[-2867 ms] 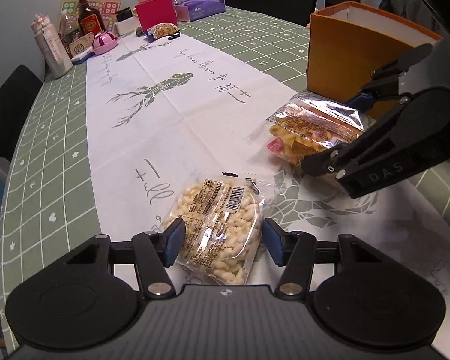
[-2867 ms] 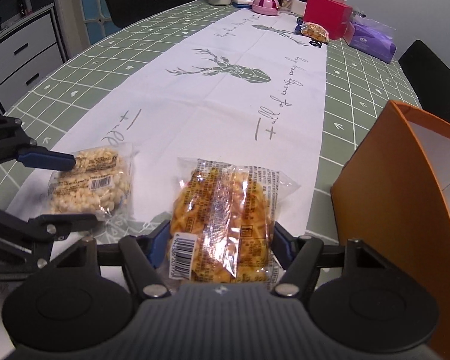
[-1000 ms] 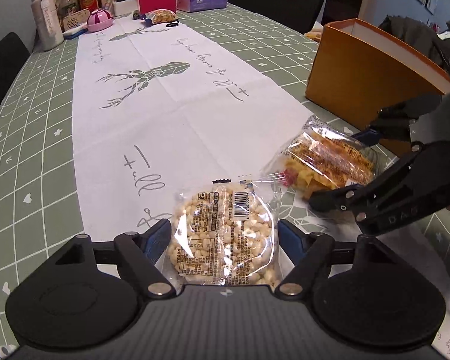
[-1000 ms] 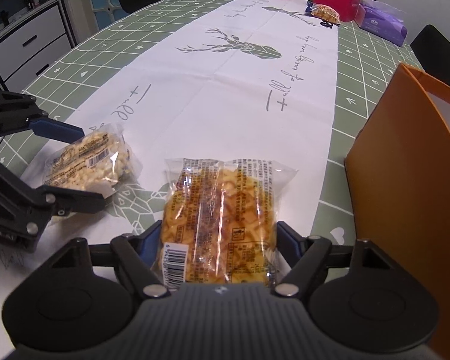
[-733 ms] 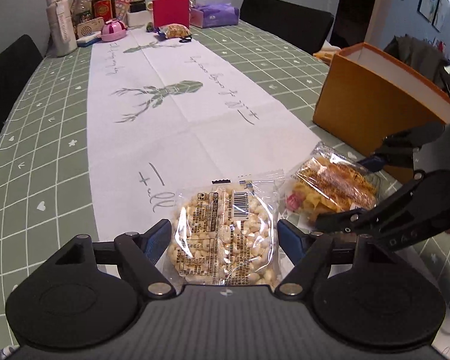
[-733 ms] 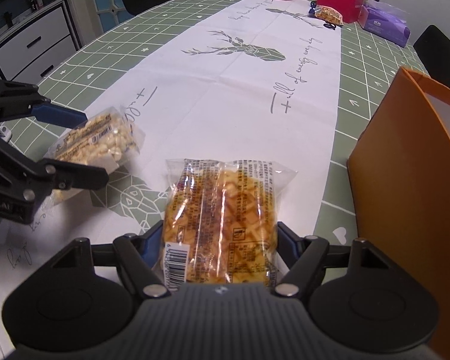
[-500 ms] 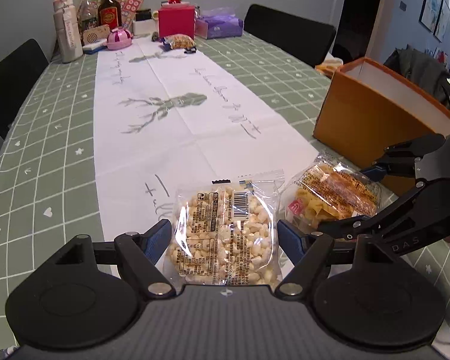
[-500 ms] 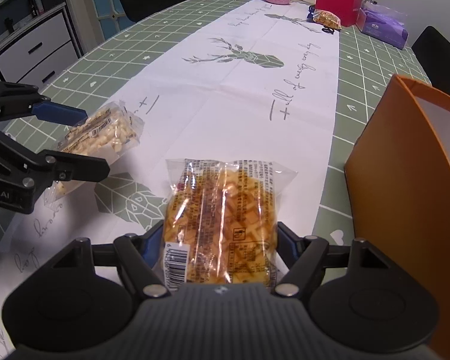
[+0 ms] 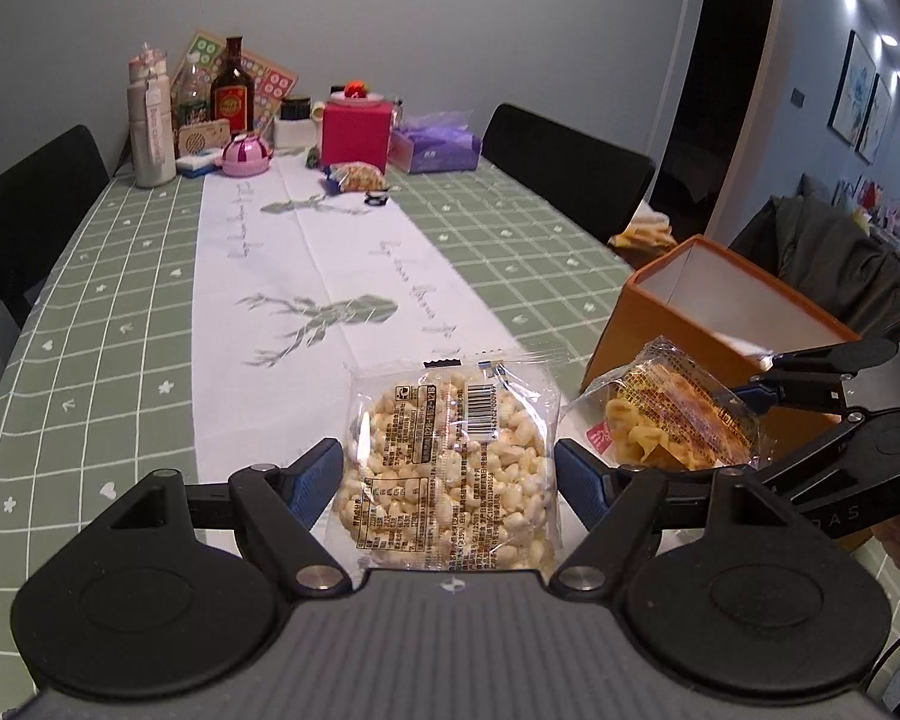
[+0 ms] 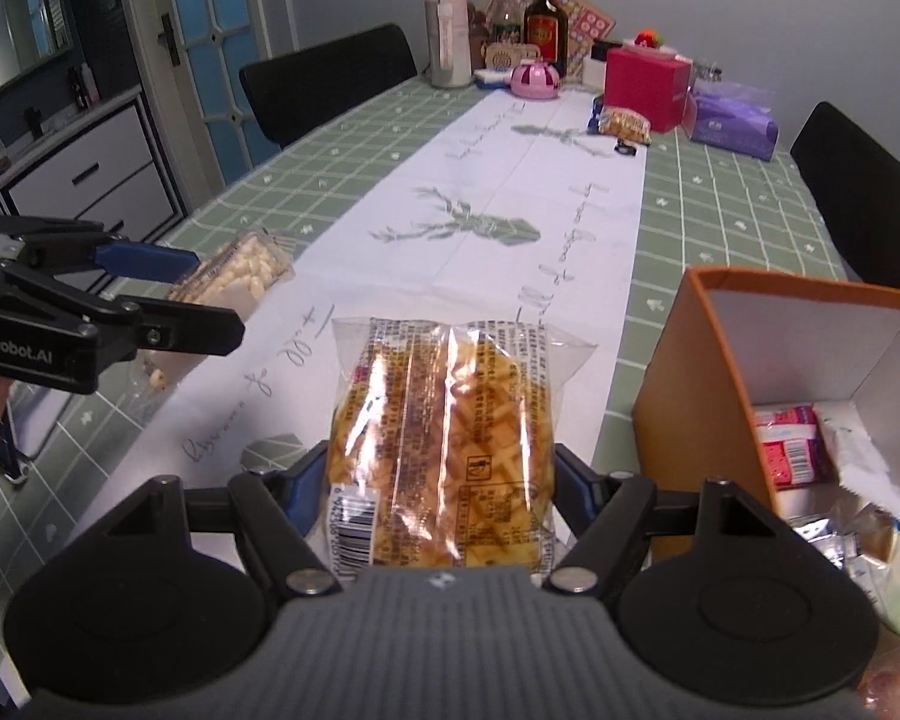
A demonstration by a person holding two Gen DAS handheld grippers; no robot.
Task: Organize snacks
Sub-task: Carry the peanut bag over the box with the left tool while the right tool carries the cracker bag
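My left gripper [image 9: 447, 477] is shut on a clear bag of pale puffed snacks [image 9: 450, 462] and holds it above the table; the bag also shows in the right wrist view [image 10: 234, 273]. My right gripper [image 10: 441, 480] is shut on a clear bag of orange-yellow crackers [image 10: 444, 438], lifted beside the open orange box [image 10: 720, 396]. From the left wrist view the cracker bag [image 9: 666, 423] hangs in front of the orange box [image 9: 708, 324]. The box holds several snack packets [image 10: 792, 447].
The green checked table [image 9: 120, 324] carries a white deer runner [image 9: 306, 276]. At the far end stand bottles [image 9: 231, 90], a pink box [image 9: 354, 132], a purple tissue pack [image 9: 435, 141] and a small snack bag [image 9: 360, 177]. Black chairs [image 9: 570, 168] flank the table.
Both grippers have risen from the table, each carrying its bag. The right gripper now looks down into the orange box.
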